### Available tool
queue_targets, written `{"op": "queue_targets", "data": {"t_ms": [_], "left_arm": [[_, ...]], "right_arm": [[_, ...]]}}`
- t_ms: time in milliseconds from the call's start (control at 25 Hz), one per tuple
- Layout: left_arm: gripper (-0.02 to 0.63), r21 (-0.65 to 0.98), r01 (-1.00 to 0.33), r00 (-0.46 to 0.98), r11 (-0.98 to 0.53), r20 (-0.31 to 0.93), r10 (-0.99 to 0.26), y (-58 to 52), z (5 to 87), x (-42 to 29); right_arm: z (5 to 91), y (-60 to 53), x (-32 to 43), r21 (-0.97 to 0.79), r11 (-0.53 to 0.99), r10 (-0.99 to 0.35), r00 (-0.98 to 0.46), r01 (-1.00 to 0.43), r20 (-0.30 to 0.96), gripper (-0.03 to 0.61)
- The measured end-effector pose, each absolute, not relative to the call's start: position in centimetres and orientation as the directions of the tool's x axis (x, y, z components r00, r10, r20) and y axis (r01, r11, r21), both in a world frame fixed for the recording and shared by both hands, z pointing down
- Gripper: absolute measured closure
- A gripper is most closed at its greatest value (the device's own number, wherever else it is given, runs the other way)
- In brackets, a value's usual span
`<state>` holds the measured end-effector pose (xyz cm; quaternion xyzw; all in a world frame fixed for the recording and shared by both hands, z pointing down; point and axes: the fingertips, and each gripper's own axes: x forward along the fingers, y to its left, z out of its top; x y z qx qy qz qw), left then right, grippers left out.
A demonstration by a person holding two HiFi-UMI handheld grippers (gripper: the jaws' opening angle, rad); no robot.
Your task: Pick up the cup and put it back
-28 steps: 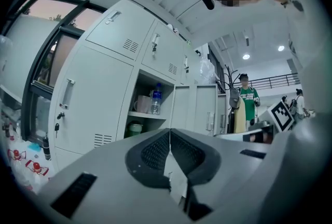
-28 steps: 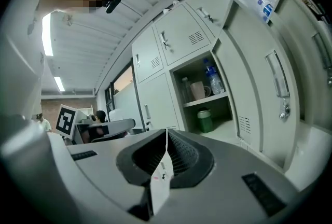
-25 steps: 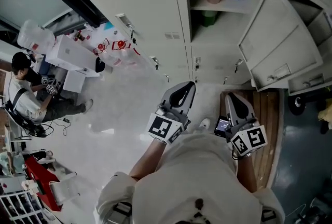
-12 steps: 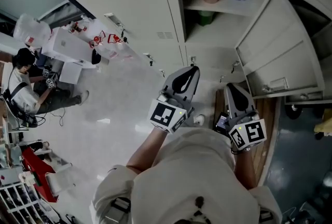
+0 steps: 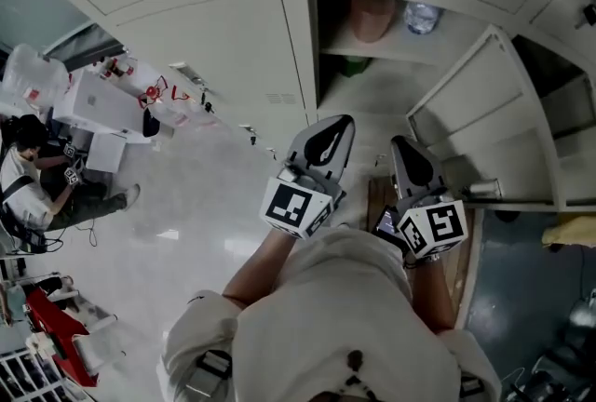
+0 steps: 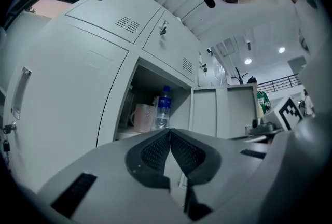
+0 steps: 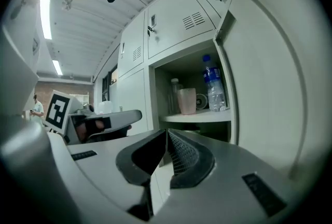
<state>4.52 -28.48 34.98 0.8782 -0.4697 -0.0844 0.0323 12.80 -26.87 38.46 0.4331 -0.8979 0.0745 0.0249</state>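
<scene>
Pale pink plastic cup [image 5: 372, 17] is what I'm after. It sits upright on the shelf [image 7: 194, 115] inside the open grey metal locker, at the top centre of the head view. A clear water bottle with a blue cap [image 5: 421, 16] stands just to its right, close but I can't tell if they touch.

Both tools are low in the frame, well short of the shelf. The left gripper [image 5: 345, 121] has its jaws pressed together with nothing between them, and so does the right gripper [image 5: 399, 141]. Neither is ready to grab anything yet.

The bit that matters: the cup lies ahead of and above both tips, roughly between them in the head view, with its long axis vertical. So I figure the grab is from the side, with level jaws spread wider than the cup wall.

In the left gripper view the cup [image 6: 143, 117] is left of the closed jaw line [image 6: 170, 132], and the bottle [image 6: 164, 109] is nearly on it. In the right gripper view the cup [image 7: 187, 100] is only slightly right of the jaw line [image 7: 166, 132], with the bottle [image 7: 214, 89] further right. My guess is the right one is better lined up, though the swung-open locker door [image 5: 484, 112] crowds that side.

Whichever goes in, I reckon the risk is clipping the bottle.
</scene>
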Motion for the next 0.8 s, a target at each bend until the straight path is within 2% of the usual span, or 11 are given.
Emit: {"op": "queue_targets", "data": {"t_ms": [280,320,400,480,800], "left_arm": [[0.604,0.154,-0.784,0.589,-0.602,-0.122,-0.799,-31.2,34.1,2.6],[0.604,0.152,-0.776,0.599,-0.612,-0.124,-0.791,-31.4,33.8,2.4],[0.604,0.147,-0.757,0.624,-0.637,-0.128,-0.771,-31.7,33.4,2.1],[0.604,0.141,-0.732,0.653,-0.666,-0.135,-0.746,-31.8,33.0,2.2],[0.604,0.113,-0.701,0.684,-0.704,-0.169,-0.709,-31.5,31.5,0.7]], "right_arm": [[34.9,-33.9,11.3,-0.097,0.567,-0.815,-0.574,-0.818,0.084,0.543],[34.5,-34.7,11.0,-0.100,0.567,-0.815,-0.575,-0.817,0.076,0.512],[34.0,-36.4,10.4,-0.099,0.571,-0.813,-0.578,-0.815,0.065,0.374],[33.5,-38.5,9.8,-0.077,0.567,-0.818,-0.572,-0.820,0.062,0.291],[32.7,-45.3,7.3,-0.008,0.502,-0.861,-0.500,-0.865,0.092,0.222]]}}
